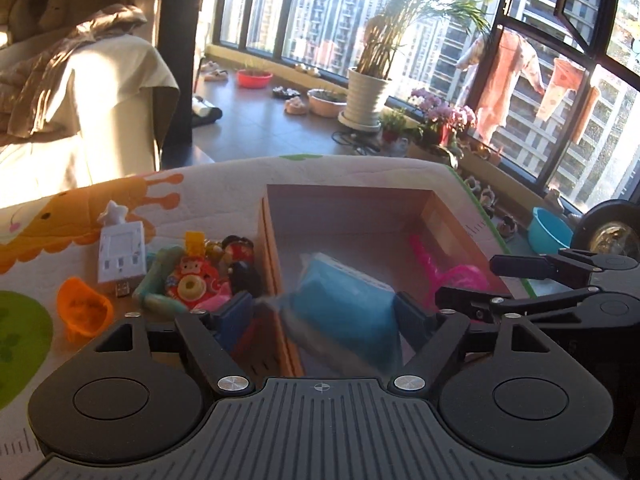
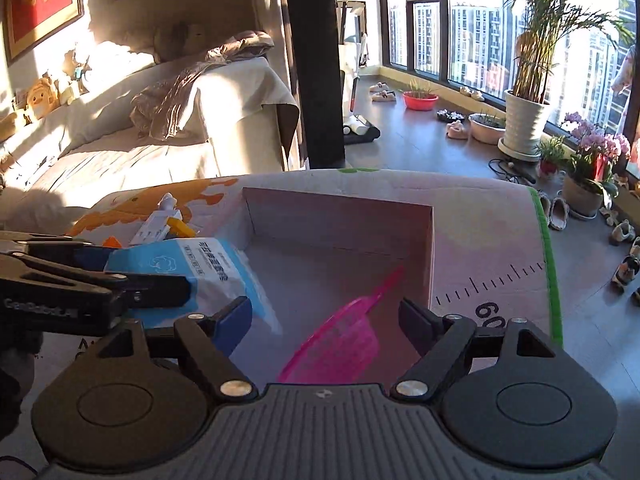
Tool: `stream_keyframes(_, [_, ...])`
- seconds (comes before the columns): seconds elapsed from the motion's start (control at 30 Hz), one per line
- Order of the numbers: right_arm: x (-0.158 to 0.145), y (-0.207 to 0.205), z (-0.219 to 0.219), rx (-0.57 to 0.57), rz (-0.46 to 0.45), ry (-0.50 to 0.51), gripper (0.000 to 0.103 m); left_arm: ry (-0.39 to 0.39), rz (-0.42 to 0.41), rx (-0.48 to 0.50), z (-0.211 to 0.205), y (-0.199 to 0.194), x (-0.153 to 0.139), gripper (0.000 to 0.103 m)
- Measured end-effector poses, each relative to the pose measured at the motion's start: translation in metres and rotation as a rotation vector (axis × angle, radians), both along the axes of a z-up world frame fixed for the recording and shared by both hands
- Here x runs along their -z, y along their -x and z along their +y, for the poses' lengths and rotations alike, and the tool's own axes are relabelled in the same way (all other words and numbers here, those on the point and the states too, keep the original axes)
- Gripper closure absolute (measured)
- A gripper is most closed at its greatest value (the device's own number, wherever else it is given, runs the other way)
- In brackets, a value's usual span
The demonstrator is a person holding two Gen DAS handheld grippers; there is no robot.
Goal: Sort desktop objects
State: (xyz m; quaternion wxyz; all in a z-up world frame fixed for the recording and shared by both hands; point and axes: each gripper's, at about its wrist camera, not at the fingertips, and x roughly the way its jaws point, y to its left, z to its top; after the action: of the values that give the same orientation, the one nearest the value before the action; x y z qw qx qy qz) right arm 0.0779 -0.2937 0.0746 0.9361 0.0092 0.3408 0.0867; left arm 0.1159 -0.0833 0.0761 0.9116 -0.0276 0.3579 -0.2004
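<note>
Dropping into the cardboard box (image 1: 352, 208), a blue tissue pack (image 1: 344, 304) shows blurred between the spread fingers of the left gripper (image 1: 324, 316), and the pads seem clear of it, so I judge it released and loose. In the right wrist view the same pack sits tilted at the box's left wall, partly over the rim. The right gripper (image 2: 326, 320) is also spread wide with nothing held; a pink scoop (image 2: 340, 340) lies on the box floor directly beneath it.

Left of the box, on the printed mat (image 1: 48, 248), a white power strip (image 1: 120, 252), an orange cup (image 1: 82, 312) and a heap of small toys (image 1: 196, 280) remain unsorted.

Risks from here: the pack could catch on the left wall and tip back out toward the toys if it lands on the rim. Both grippers crowd the box's near side, so a careless swing might knock them together or shove the light box across the mat.
</note>
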Motion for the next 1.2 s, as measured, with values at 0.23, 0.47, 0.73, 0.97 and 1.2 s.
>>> stream_keyframes(0.23, [-0.013, -0.004, 0.009, 0.004, -0.005, -0.042, 0.017, -0.112, -0.106, -0.092, 0.049, 0.068, 0.006, 0.006])
stream_keyframes(0.47, [-0.02, -0.032, 0.082, -0.119, 0.073, 0.001, 0.03, -0.097, -0.063, -0.209, 0.096, 0.083, 0.028, 0.006])
stream_keyframes(0.73, [0.001, -0.062, 0.099, 0.007, 0.179, 0.171, 0.046, -0.12, -0.035, -0.289, 0.123, 0.082, 0.051, 0.003])
stream_keyframes(0.97, [-0.038, -0.106, 0.161, -0.128, 0.136, -0.032, 0.022, -0.159, -0.019, -0.292, 0.12, 0.08, 0.066, 0.003])
stream_keyframes(1.2, [0.006, -0.195, 0.255, -0.145, 0.225, -0.003, 0.022, -0.105, -0.022, -0.277, 0.127, 0.08, 0.067, 0.001])
